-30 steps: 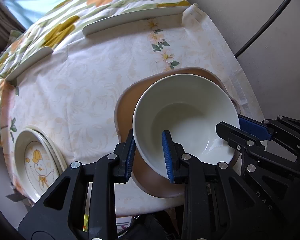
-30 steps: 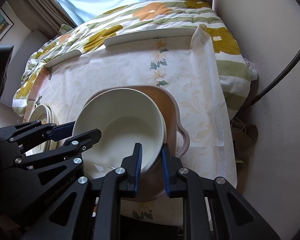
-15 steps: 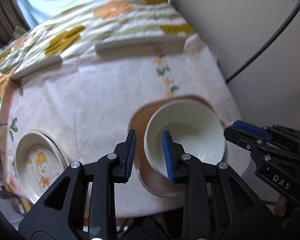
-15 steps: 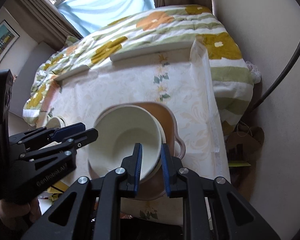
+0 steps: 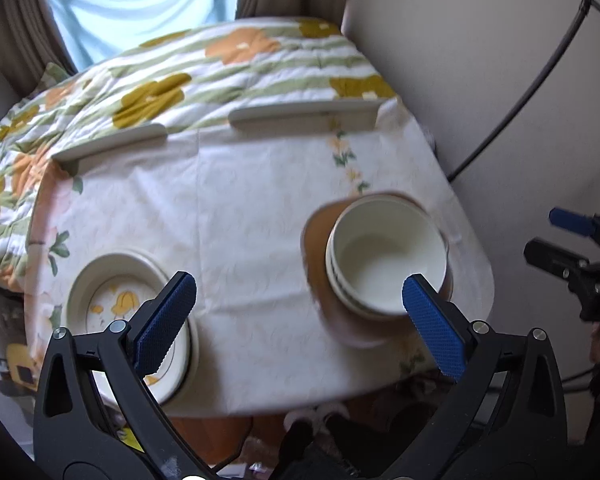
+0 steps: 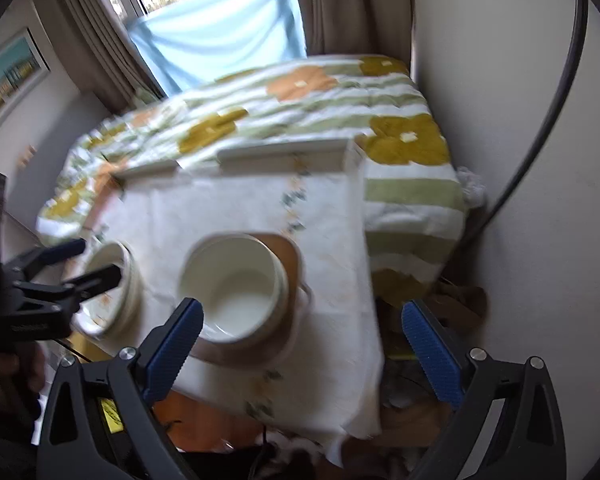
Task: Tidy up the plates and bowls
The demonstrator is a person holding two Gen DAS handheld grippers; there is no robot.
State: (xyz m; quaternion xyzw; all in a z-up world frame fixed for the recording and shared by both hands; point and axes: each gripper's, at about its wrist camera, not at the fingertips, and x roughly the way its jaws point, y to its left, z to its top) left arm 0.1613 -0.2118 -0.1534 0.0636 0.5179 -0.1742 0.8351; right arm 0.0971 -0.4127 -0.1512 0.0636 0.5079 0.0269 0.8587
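A stack of cream bowls rests in a brown dish at the table's right front; it also shows in the right wrist view. A stack of cream plates with a yellow cartoon print sits at the left front, also in the right wrist view. My left gripper is open and empty, raised above the table's front edge. My right gripper is open and empty, raised above and in front of the bowls. Neither touches any dish.
The table wears a white floral cloth. A floral quilted bed lies behind it, with a curtained window beyond. A wall and a black cable stand close on the right. Floor clutter lies below the front edge.
Both grippers let go of the bowl's rim, opened wide, and pulled up and back from the table. The bowl now stays in the stack on the brown dish.
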